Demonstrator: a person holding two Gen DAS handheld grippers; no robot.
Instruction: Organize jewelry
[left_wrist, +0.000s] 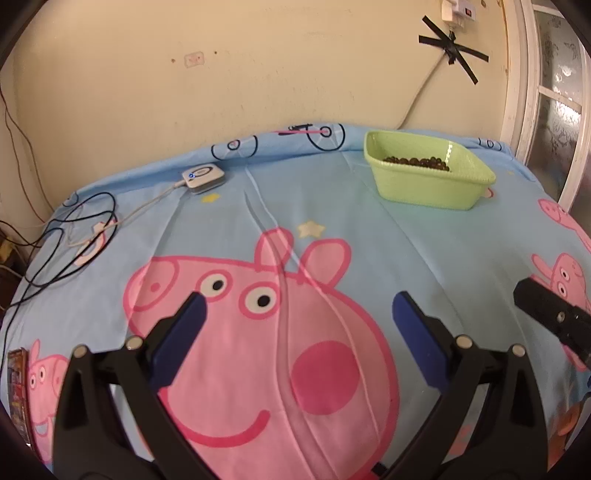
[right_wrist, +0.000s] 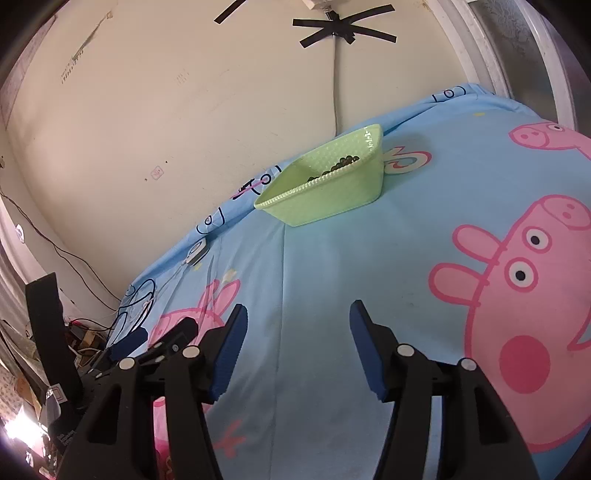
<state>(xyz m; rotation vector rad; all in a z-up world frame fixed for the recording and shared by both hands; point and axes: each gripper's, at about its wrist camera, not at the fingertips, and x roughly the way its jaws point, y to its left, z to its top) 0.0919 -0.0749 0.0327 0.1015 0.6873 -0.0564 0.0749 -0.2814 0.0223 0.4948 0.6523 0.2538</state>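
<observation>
**Beads in the basket, both tools idle**

Take the green basket (left_wrist: 428, 173) as the marker: it sits on the bed (left_wrist: 332, 221) near the wall, on a blue cartoon-pig sheet (left_wrist: 258, 332). Far to the left of the basket, at the bed's edge, a tangle of black and white cables (left_wrist: 74, 236) lies on the sheet, and a white cord runs from it to a small white device (left_wrist: 202, 178) with a blue light, also left of the basket and close to the wall.

Nearer than the basket and left of it, the left hand-held gripper (left_wrist: 299, 310) hovers over the big pig face with its blue pads (left_wrist: 184, 339) spread wide and nothing between them. Inside the basket lies a dark beaded string (left_wrist: 417, 161), bunched against the far side; it looks like a bracelet or necklace, though I cannot tell which. Nearer than the basket on the right side, the right hand-held gripper (right_wrist: 298, 317) also stands parted and empty, its fingers aimed toward the basket over bare sheet.

As I judge it, the sorting is at or near its end: the only jewelry in sight is already in the basket, and no loose piece shows on the sheet. Whether more waits out of view, I cannot say.
</observation>
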